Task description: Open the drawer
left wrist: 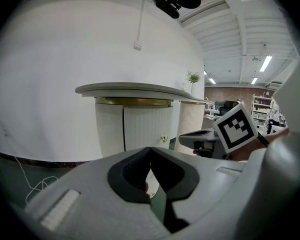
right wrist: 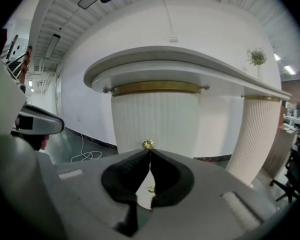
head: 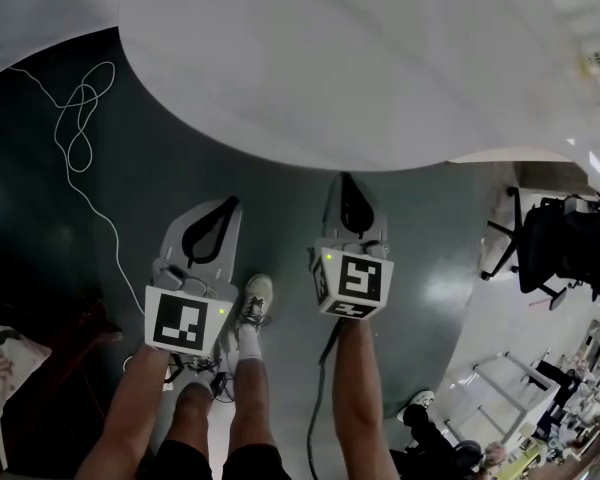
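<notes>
**Both tongs shut, short of the drawer knob**

The left tongs (left wrist: 150, 149) have their dark pads pressed together at the tips, with nothing between them. The right tongs (right wrist: 150, 150) are pinched narrow the same way and hold nothing. In the head view they sit side by side over the dark floor (head: 160, 168). The left tongs (head: 228, 204) lie slightly behind the right tongs (head: 346, 178), whose tips reach the edge of the white tabletop (head: 380, 68).

Straight ahead of the right tongs stands a white ribbed cabinet (right wrist: 140, 109), under the tabletop and below a gold band (right wrist: 155, 88). A small brass knob (right wrist: 148, 144) shows just over the closed tips of the right tongs. Whether they touch cannot be told from that view. In the left gripper view the right tongs (left wrist: 182, 135) stand apart from the cabinet front. A lower knob (right wrist: 151, 189) shows through the gap behind the pads.

The drawer (right wrist: 160, 131) lies in that ribbed front around the knob. Its edges cannot be made out, and the front looks flush.

For the left tongs, the cabinet lies ahead and slightly to the right. A ribbed column (right wrist: 257, 134) stands to the right of the right tongs. A white cable (head: 80, 138) loops on the floor to the left of the left tongs, and a black chair (head: 555, 243) sits well off to the right.
</notes>
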`<move>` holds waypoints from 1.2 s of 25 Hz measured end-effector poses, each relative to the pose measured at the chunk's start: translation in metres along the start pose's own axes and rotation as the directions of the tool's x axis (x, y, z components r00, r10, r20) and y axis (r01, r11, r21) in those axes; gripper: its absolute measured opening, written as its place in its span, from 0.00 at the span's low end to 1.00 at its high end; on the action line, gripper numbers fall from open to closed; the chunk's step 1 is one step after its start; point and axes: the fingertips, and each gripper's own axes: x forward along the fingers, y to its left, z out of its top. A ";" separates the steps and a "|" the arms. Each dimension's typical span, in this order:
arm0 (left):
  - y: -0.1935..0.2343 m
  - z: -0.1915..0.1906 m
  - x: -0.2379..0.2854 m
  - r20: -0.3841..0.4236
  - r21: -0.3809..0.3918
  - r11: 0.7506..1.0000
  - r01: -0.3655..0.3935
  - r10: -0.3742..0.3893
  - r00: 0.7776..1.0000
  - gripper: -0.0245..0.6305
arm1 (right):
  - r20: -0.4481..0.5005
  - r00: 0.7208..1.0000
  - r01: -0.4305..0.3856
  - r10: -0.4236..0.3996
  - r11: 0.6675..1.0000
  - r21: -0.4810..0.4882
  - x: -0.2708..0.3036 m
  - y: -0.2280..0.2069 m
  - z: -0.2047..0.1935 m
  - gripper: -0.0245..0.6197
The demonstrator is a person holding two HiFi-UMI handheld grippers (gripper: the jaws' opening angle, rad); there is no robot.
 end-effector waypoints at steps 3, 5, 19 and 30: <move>0.001 -0.002 -0.001 -0.002 -0.002 1.000 0.002 -0.002 1.000 0.05 | -0.008 1.000 -0.003 0.003 1.000 0.002 0.013 0.000 -0.001 0.12; 0.002 -0.005 -0.001 -0.007 -0.006 1.000 0.001 -0.001 1.000 0.05 | -0.008 1.000 -0.008 0.008 1.000 -0.001 0.021 0.001 0.001 0.21; 0.011 -0.010 -0.007 -0.024 -0.024 0.999 -0.024 0.023 0.999 0.05 | -0.037 0.999 -0.040 0.039 0.999 -0.016 0.049 0.005 0.006 0.32; 0.017 -0.012 -0.011 -0.020 -0.019 0.999 -0.045 0.044 0.999 0.05 | -0.066 0.997 -0.040 0.037 0.997 -0.059 0.053 0.009 0.006 0.22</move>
